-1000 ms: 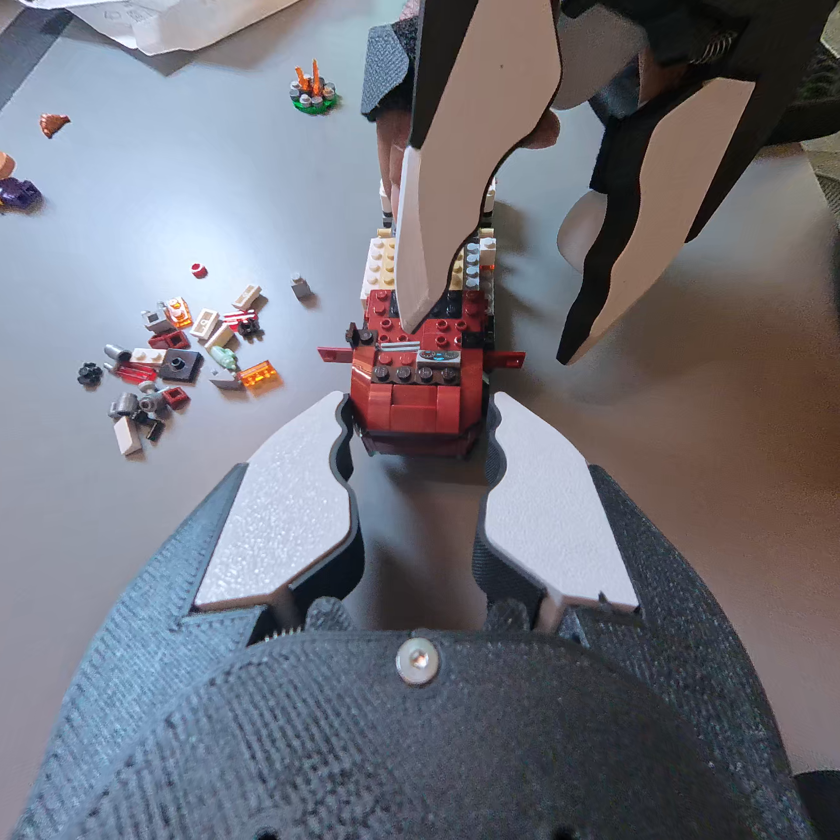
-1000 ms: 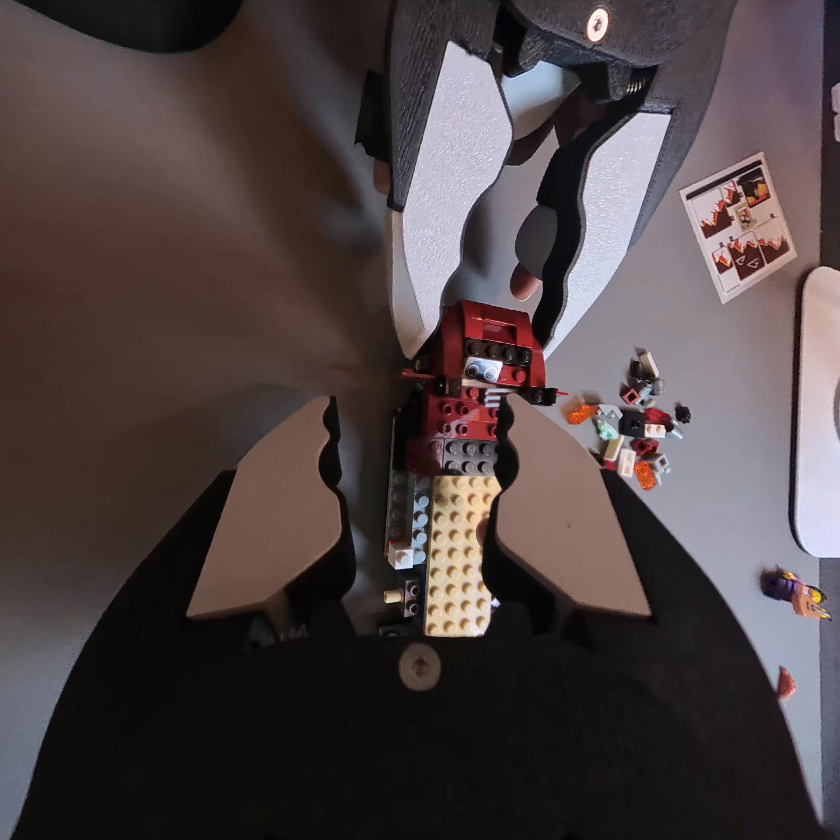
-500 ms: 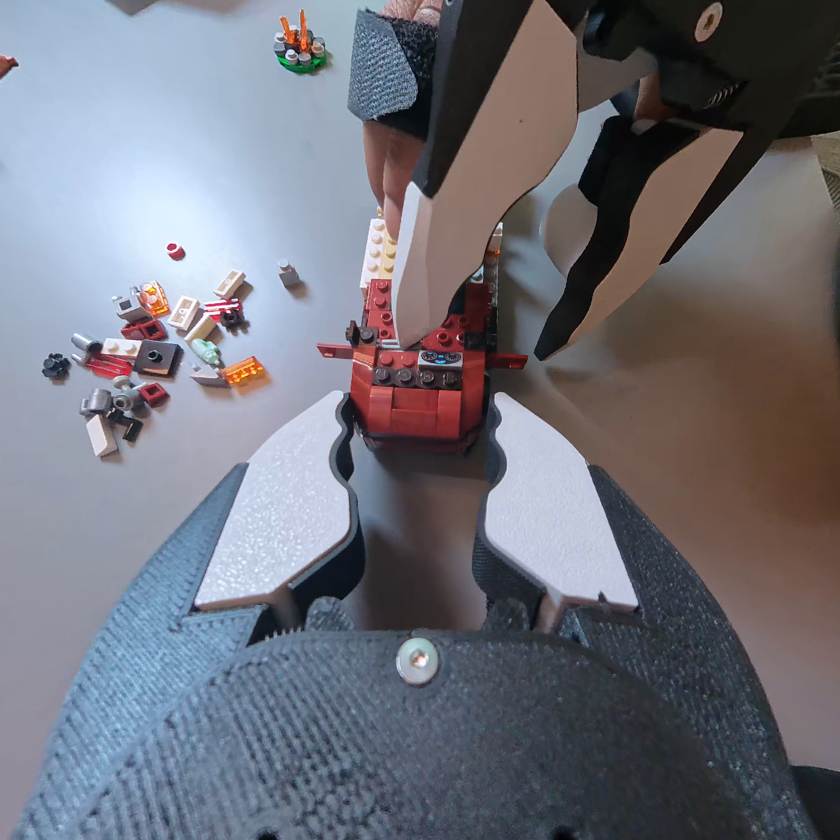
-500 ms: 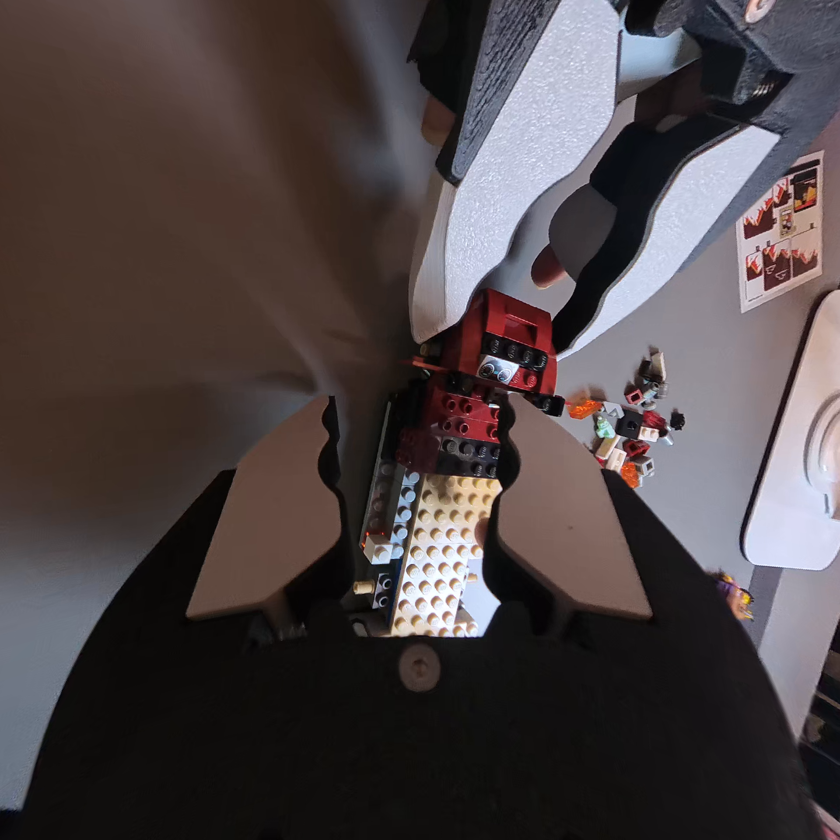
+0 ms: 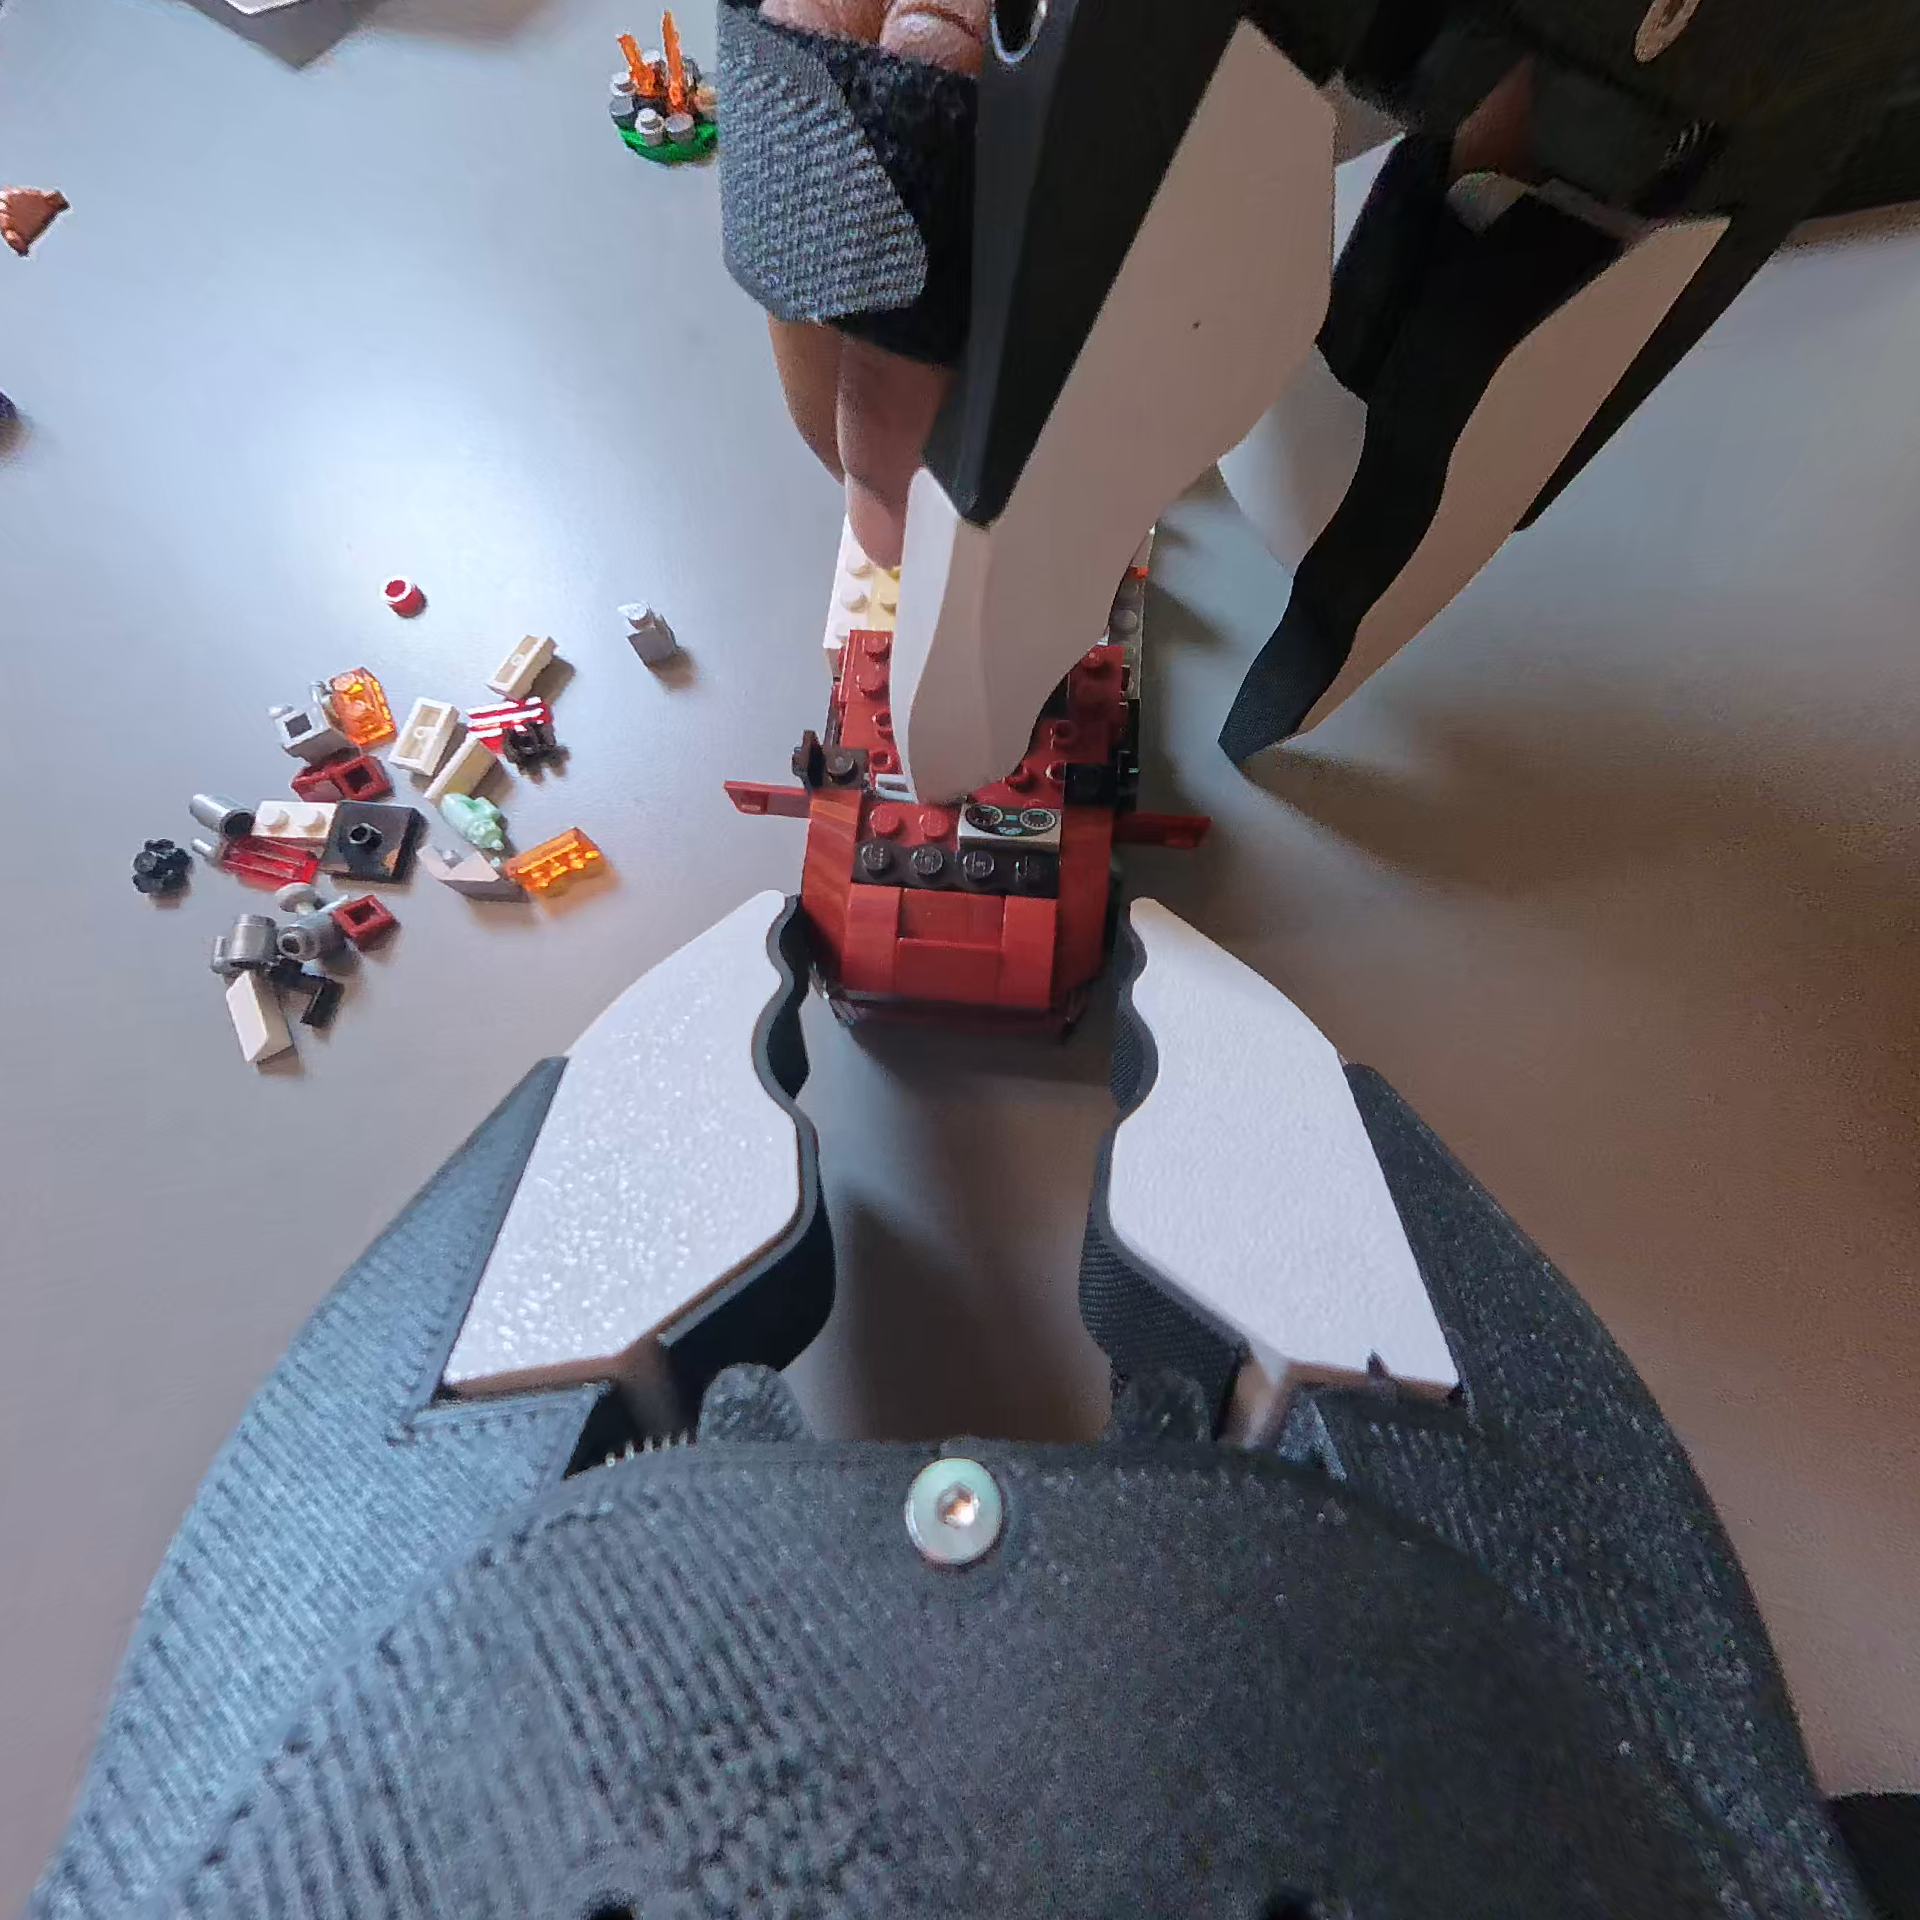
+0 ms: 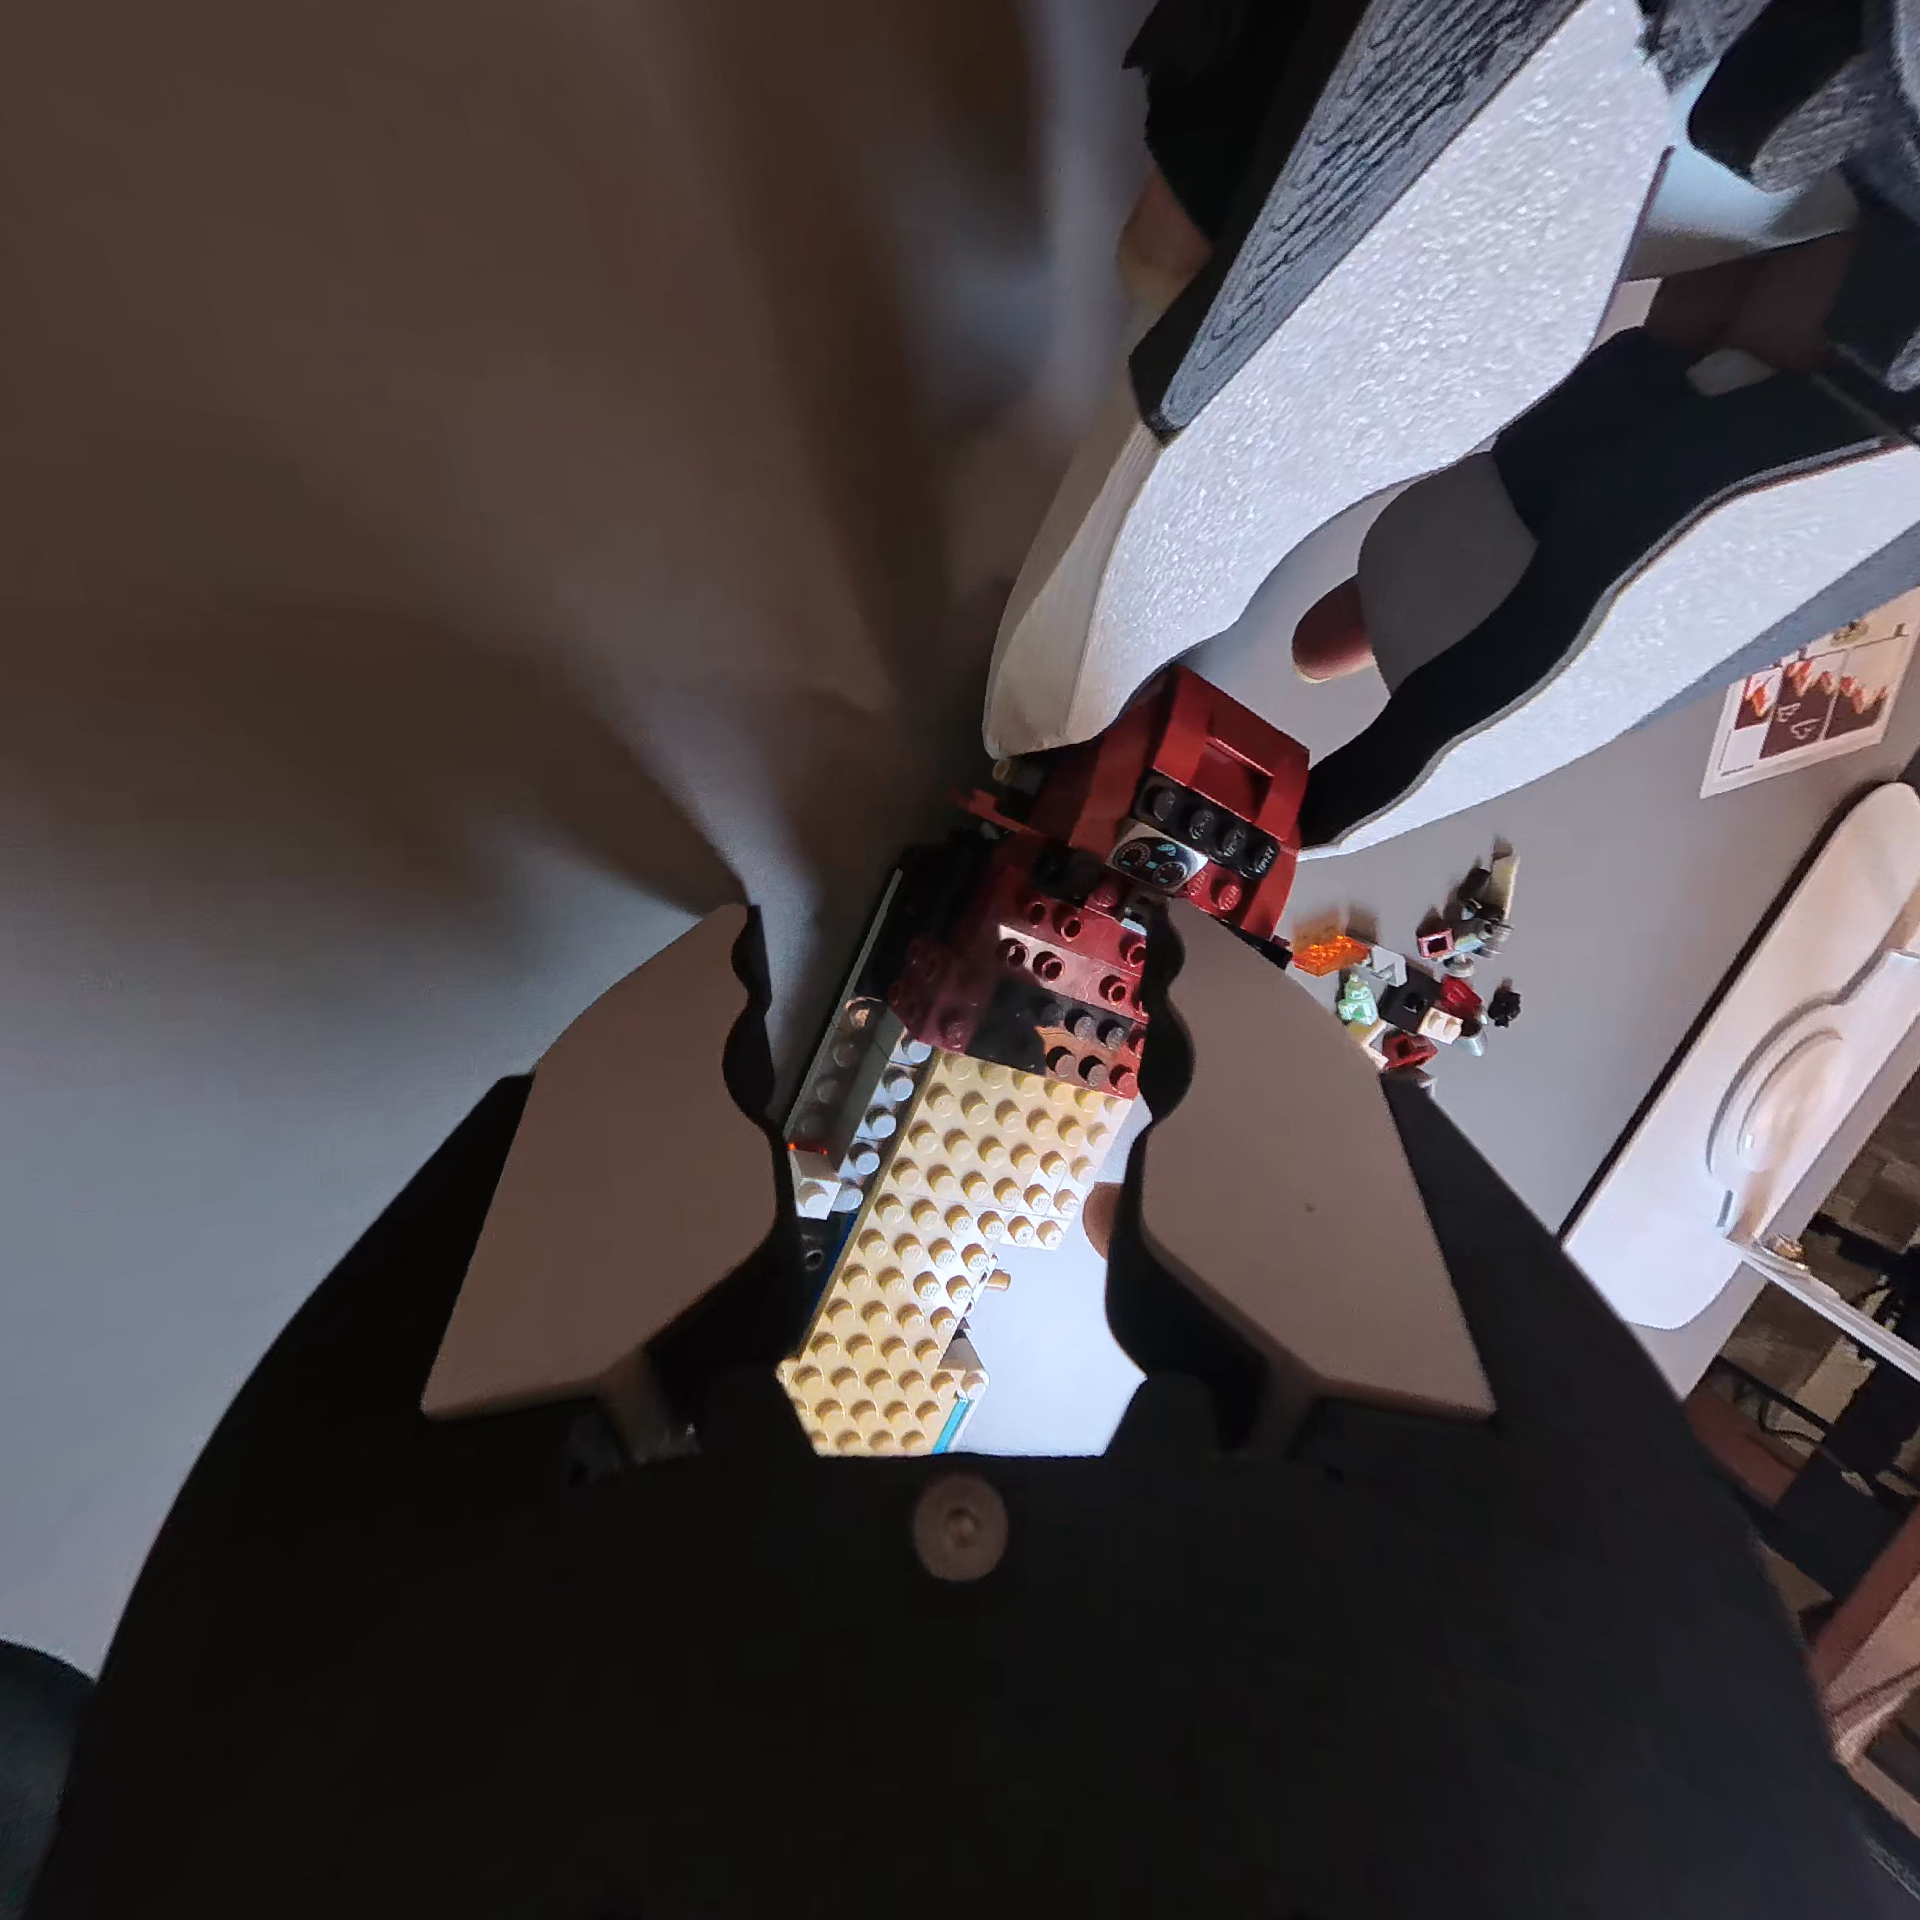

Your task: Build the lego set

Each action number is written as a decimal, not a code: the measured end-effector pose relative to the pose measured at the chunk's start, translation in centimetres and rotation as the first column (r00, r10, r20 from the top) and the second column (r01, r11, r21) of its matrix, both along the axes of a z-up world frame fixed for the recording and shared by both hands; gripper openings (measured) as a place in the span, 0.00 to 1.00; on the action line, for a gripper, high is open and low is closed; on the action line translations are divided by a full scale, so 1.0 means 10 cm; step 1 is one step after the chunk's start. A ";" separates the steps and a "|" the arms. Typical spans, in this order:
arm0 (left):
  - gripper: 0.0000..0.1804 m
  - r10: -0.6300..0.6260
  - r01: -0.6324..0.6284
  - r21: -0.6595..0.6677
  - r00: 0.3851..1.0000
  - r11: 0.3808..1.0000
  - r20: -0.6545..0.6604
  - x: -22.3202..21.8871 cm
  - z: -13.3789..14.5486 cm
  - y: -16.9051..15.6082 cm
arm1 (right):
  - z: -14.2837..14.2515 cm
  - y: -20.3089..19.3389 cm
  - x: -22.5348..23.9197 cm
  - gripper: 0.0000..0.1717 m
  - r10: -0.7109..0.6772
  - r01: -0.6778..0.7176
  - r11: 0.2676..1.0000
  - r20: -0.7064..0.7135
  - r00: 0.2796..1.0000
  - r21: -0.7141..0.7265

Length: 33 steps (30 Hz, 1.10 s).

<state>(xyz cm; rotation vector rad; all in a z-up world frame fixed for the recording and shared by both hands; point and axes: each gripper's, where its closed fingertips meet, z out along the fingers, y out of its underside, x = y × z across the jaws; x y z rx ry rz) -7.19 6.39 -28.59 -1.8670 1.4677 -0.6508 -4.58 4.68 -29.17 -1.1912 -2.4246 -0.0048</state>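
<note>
**Grip on the red nose, one fingertip on the studs**

Nearest the left camera, the left gripper (image 5: 961, 920) has both pads pressed against the flanks of the dark red front end of the brick model (image 5: 935, 951), so that end is clamped. The model lies lengthwise away from it on the grey table (image 5: 416, 416): sloped red nose first, a row of black studs, a small dial tile, then bare red studs.

Next out, the right gripper (image 6: 956, 920) comes in from the far side with its jaws spread. One pale fingertip (image 5: 935, 748) bears down on the red studs just behind the dial tile; the other finger hangs off to the side, clear of the bricks. It is gripping nothing. A person's gloved fingers (image 5: 873, 447) show behind it.

From the right camera, the model's back half is a tan studded plate (image 6: 935, 1195), mostly uncovered.

By the look of it the build is partial. A pile of loose pieces (image 5: 364, 810) lies beside the model, unattached. Farther off stands a green round piece with orange flames (image 5: 665, 104), and beyond that a picture sheet (image 6: 1808, 707).
</note>
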 end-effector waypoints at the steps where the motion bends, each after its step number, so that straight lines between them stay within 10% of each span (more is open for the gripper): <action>1: 0.31 0.000 0.000 0.002 1.000 1.000 -0.001 0.00 0.00 0.00 | 0.00 0.00 0.01 0.41 0.007 -0.007 1.000 0.011 1.000 -0.003; 13: 0.31 -0.005 0.005 0.012 1.000 1.000 -0.003 0.00 0.00 0.00 | 0.03 0.03 0.02 0.38 0.088 -0.087 0.996 0.051 0.995 -0.021; 19: 0.31 -0.018 0.018 0.022 1.000 1.000 0.007 -0.01 0.00 0.00 | 0.20 -0.07 0.01 0.40 -0.125 0.089 0.963 -0.130 0.984 -0.255; 25: 0.31 -0.040 0.039 0.039 0.999 0.998 0.006 -0.09 0.00 0.02 | 0.46 0.07 0.18 0.41 -0.435 0.262 0.859 -0.355 0.827 -0.440; 33: 0.31 -0.004 0.004 0.088 1.000 0.996 0.007 -0.21 0.03 0.05 | 0.12 0.30 0.84 0.42 -0.587 0.461 0.758 -0.175 0.790 -0.462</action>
